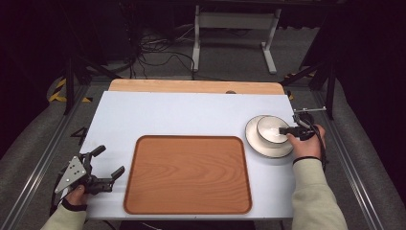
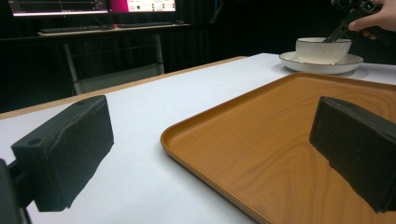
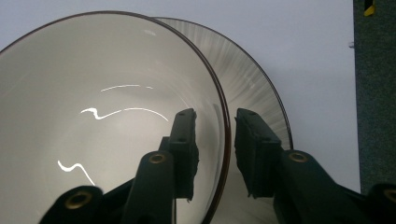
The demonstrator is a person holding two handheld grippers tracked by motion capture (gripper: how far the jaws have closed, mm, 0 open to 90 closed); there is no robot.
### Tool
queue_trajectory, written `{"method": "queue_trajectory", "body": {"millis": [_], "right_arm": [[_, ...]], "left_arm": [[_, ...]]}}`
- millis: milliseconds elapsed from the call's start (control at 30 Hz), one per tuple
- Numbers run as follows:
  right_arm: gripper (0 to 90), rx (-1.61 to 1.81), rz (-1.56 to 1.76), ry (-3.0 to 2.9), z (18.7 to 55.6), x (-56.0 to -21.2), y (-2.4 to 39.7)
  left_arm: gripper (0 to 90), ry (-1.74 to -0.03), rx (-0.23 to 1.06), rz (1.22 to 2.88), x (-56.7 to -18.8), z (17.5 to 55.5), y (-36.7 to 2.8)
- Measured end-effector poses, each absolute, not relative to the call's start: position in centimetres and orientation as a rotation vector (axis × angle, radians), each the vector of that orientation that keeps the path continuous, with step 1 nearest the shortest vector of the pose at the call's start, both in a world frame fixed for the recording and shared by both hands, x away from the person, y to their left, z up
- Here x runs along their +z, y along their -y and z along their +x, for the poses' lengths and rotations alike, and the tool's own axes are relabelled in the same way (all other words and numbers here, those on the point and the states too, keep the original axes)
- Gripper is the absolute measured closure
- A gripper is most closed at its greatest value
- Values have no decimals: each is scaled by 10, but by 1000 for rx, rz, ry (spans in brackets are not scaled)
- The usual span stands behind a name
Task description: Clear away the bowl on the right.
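Bowl [image 1: 271, 128] sits on plate [image 1: 256, 139], right of frame. Right gripper [image 3: 215, 140] straddles its rim, jaws narrow, contact unclear. Left gripper [image 1: 106, 163] idle, wide. Next, probably: clamp, lift to tray [image 1: 187, 172]

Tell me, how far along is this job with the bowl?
Barely begun. The tray is bare, so nothing looks done. In hand: the right gripper has one jaw inside and one outside the rim of the bowl, which sits on its plate; whether it is already pinched is unclear. The left gripper waits open beside the tray. Probably left: moving the bowl, perhaps onto the tray.
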State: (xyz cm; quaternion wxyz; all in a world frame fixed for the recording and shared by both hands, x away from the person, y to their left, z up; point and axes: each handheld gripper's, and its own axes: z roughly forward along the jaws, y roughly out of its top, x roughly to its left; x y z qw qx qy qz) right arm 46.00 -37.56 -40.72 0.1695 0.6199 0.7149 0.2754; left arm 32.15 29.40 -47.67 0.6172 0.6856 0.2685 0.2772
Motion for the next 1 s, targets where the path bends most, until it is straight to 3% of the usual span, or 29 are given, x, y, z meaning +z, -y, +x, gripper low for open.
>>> {"method": "queue_trajectory", "body": {"millis": [200, 1000], "right_arm": [[810, 779, 1826, -1991, 459, -407, 372], [822, 838, 1902, -1910, 451, -390, 369]], "left_arm": [[3, -618, 638, 1578, -477, 321, -294], [3, -618, 639, 1578, -477, 322, -294]]}}
